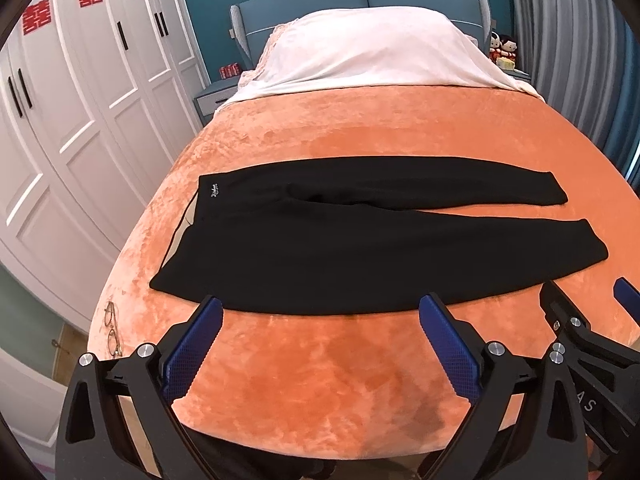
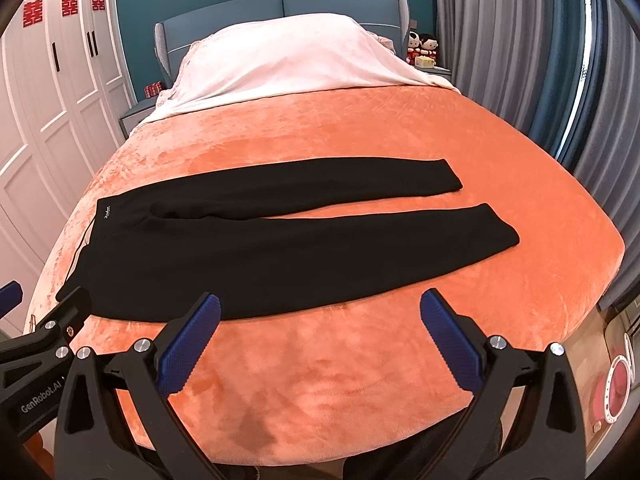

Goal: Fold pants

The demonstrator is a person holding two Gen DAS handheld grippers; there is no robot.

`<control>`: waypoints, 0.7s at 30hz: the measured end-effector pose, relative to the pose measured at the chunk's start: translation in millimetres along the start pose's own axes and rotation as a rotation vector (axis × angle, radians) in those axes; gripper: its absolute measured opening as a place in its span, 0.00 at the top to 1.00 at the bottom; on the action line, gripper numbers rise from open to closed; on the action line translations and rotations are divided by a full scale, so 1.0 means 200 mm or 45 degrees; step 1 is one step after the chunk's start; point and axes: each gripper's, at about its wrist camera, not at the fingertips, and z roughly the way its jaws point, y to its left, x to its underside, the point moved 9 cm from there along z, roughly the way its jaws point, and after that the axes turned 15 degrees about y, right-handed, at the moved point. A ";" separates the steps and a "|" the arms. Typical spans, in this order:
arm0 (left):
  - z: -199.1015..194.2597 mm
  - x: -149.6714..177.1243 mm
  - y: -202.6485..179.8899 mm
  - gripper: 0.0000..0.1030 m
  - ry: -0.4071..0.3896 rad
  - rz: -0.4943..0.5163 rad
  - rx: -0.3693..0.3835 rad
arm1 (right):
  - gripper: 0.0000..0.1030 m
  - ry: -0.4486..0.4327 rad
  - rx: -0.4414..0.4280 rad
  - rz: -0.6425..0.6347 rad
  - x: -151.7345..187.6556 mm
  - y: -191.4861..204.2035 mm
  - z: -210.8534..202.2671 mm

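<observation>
Black pants (image 1: 320,248) lie flat across the orange bed cover (image 1: 328,380), waistband to the left and both legs stretched to the right, slightly apart. The right wrist view shows the same pants (image 2: 256,256). My left gripper (image 1: 320,310) hovers open just short of the near leg's edge, nothing between its blue pads. My right gripper (image 2: 320,306) is also open and empty, near the same near edge, further toward the leg ends. The right gripper's fingers (image 1: 560,304) show at the right of the left wrist view; the left gripper's finger (image 2: 72,304) shows at the left of the right wrist view.
White pillows under a pale sheet (image 1: 372,52) lie at the head of the bed. White wardrobes (image 1: 80,120) stand on the left, curtains (image 2: 540,60) on the right. Eyeglasses (image 1: 112,330) rest near the bed's left front corner. Nightstands flank the headboard.
</observation>
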 end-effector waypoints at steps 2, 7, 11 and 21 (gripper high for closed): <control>0.00 0.01 0.00 0.06 -0.001 -0.006 0.004 | 0.05 -0.005 0.000 0.002 0.00 0.00 0.00; -0.02 0.01 0.00 0.06 -0.009 -0.009 -0.003 | 0.05 -0.013 -0.002 -0.003 0.00 0.00 -0.01; -0.03 0.02 0.01 0.06 -0.005 -0.022 0.007 | 0.05 -0.016 -0.002 -0.005 0.01 0.00 -0.01; -0.04 0.02 0.03 0.06 -0.014 -0.023 0.006 | 0.05 -0.022 -0.001 -0.011 0.02 0.01 -0.03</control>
